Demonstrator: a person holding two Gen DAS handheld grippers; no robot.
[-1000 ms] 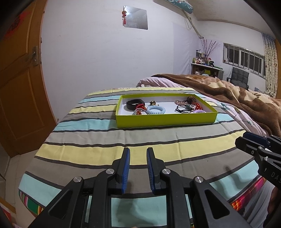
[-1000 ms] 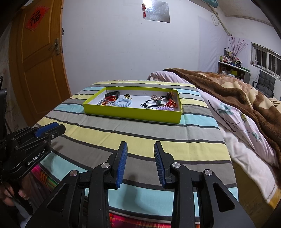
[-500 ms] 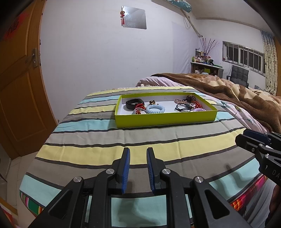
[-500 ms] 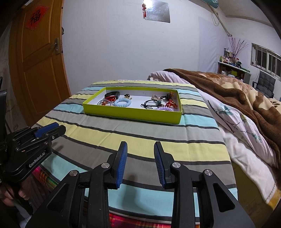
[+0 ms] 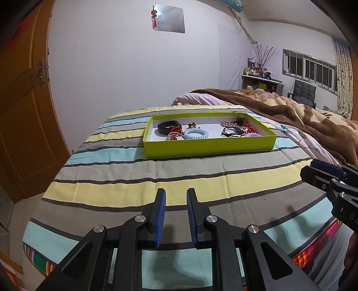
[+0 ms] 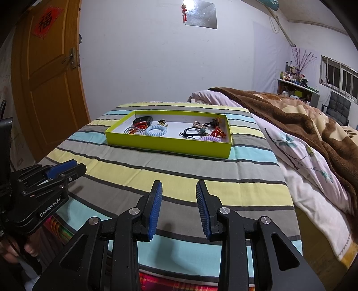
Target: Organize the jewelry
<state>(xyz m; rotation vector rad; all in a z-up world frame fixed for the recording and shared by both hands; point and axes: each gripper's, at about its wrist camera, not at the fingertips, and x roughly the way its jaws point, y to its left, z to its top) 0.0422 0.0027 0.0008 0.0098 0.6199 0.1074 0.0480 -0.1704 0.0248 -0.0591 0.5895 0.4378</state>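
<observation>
Only right view shows door sign (image 6: 45,21) — lettering perhaps "福".

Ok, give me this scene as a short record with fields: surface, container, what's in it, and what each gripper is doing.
surface: striped cloth over a table beside a bed
container: shallow lime-green tray, open top, white floor
left group in tray: black band, light blue coil hair tie, clear rings with red charms
right group in tray: black elastic ties, red ornament, lilac coil tie
left gripper: open, empty, short of the tray
right gripper: open, empty, short of the tray
</observation>
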